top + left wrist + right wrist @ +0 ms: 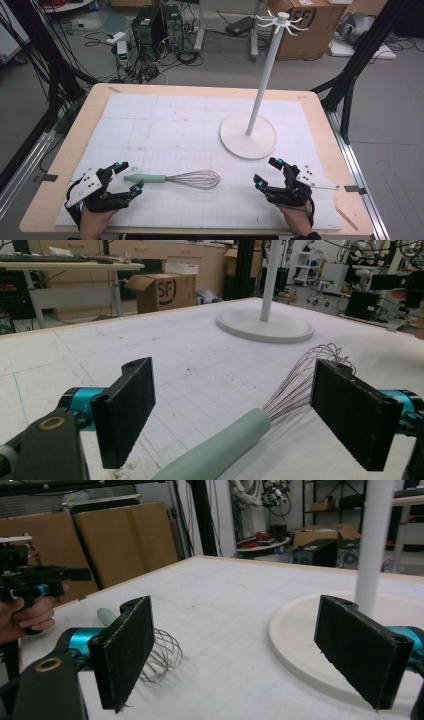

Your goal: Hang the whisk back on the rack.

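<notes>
A wire whisk (173, 178) with a pale green handle (215, 452) lies flat on the white mat near the table's front, wire head pointing right. My left gripper (128, 176) is open with its jaws on either side of the handle's end, and the handle runs between them in the left gripper view. My right gripper (267, 173) stands open to the right of the whisk's wire head (161, 652), holding nothing. A white hook stand (248, 134) with a round base rises just beyond the right gripper.
The white mat (165, 125) covers most of the wooden table (90, 107). The stand's pole (267, 70) carries several hooks at its top. Beyond the table are cardboard boxes (310, 25), computer towers (150, 25) and cables on the floor.
</notes>
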A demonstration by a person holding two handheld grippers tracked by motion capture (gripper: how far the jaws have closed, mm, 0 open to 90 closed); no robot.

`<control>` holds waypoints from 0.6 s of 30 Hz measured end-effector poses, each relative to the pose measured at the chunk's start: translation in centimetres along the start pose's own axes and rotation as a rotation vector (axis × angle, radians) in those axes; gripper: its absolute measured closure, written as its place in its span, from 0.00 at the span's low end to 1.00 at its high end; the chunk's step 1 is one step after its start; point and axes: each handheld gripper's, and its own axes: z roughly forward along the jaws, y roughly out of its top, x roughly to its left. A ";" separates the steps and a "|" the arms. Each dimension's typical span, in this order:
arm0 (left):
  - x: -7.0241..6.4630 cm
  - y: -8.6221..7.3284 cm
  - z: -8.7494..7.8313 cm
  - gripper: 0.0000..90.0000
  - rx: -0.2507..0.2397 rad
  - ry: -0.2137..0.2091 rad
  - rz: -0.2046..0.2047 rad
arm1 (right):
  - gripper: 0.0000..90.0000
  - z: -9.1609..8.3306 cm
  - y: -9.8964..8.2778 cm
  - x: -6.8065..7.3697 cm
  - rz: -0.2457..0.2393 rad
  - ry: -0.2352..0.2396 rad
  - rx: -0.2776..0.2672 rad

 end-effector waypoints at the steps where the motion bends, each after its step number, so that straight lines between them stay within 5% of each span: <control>1: -0.1 0.0 0.0 0.21 -0.002 -0.001 0.002 | 0.17 0.3 0.2 0.1 0.002 0.013 0.005; 9: -0.3 0.0 -0.2 0.21 -0.005 -0.002 0.001 | 0.19 3.5 1.7 1.3 -0.019 0.104 0.054; 18: -0.3 0.0 -0.4 0.21 -0.005 0.006 -0.001 | 0.21 9.4 3.7 3.7 -0.061 0.217 0.152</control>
